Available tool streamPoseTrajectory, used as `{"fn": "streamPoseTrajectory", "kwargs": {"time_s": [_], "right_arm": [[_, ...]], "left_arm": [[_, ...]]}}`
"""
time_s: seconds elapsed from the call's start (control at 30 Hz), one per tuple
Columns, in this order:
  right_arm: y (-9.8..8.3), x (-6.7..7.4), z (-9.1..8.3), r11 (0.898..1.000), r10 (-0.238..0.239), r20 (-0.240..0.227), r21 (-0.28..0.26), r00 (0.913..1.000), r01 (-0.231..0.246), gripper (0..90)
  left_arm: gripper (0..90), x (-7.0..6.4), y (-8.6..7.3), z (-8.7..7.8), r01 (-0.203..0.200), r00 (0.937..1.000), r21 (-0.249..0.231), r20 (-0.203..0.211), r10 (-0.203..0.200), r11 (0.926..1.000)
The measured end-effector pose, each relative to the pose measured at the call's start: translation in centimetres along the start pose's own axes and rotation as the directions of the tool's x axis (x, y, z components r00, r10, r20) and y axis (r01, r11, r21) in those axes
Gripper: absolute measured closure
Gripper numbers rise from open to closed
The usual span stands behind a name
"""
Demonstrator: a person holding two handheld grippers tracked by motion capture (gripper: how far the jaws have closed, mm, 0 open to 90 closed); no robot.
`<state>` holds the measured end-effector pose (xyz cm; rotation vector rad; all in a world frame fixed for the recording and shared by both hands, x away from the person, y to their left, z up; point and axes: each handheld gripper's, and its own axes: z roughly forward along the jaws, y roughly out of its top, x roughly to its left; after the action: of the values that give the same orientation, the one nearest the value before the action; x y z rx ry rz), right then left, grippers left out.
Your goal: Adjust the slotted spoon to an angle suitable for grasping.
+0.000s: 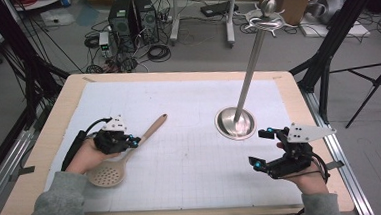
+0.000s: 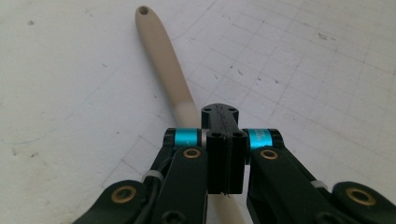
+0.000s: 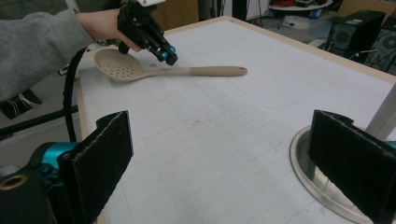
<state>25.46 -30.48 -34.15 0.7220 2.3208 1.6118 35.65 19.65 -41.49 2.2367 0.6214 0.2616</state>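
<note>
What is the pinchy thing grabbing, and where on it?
The left gripper is shut on the slotted spoon, gripping its handle near the bowl end. The right gripper is open and holds nothing.

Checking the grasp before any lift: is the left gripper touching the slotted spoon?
Touching. In the left gripper view the left gripper has its jaws shut on the slotted spoon, whose handle passes between the pads.

One slotted spoon (image 1: pixel 126 154), one metal stand (image 1: pixel 235 123) and two grippers (image 1: pixel 135 140) (image 1: pixel 262 147) are counted on one table (image 1: pixel 176 78).
</note>
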Motion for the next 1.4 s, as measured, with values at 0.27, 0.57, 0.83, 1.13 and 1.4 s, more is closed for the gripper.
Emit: {"fn": "streamPoseTrajectory", "kwargs": {"time_s": [0.27, 0.57, 0.83, 1.13, 1.4], "right_arm": [[0.1, 0.1, -0.1, 1.0, -0.009, 0.001, -0.005, 1.0, 0.009, 6.1], [0.2, 0.2, -0.1, 1.0, -0.001, -0.001, -0.003, 1.0, 0.001, 6.0], [0.2, 0.2, -0.1, 1.0, -0.004, -0.002, -0.004, 1.0, 0.004, 6.0], [0.1, 0.1, -0.2, 1.0, -0.001, -0.001, -0.003, 1.0, 0.001, 6.1], [0.1, 0.1, -0.2, 1.0, 0.001, -0.002, -0.002, 1.0, -0.001, 6.0]], "left_arm": [[89.6, -0.4, 0.0, 1.0, -0.018, 0.9998, 0.04, -0.01, 0.019, 0.999], [89.6, 0.1, 0.0, 1.0, 0.025, 0.9971, 0.015, -0.072, -0.024, 0.9996], [89.6, 0.5, -0.1, 1.2, 0.052, 0.9918, 0.012, -0.117, -0.05, 0.9986], [89.6, 0.8, -0.2, 1.6, 0.061, 0.9896, 0.017, -0.132, -0.058, 0.998], [89.6, 0.5, -0.3, 1.8, 0.014, 0.9989, -0.001, -0.046, -0.014, 0.9999]]}}
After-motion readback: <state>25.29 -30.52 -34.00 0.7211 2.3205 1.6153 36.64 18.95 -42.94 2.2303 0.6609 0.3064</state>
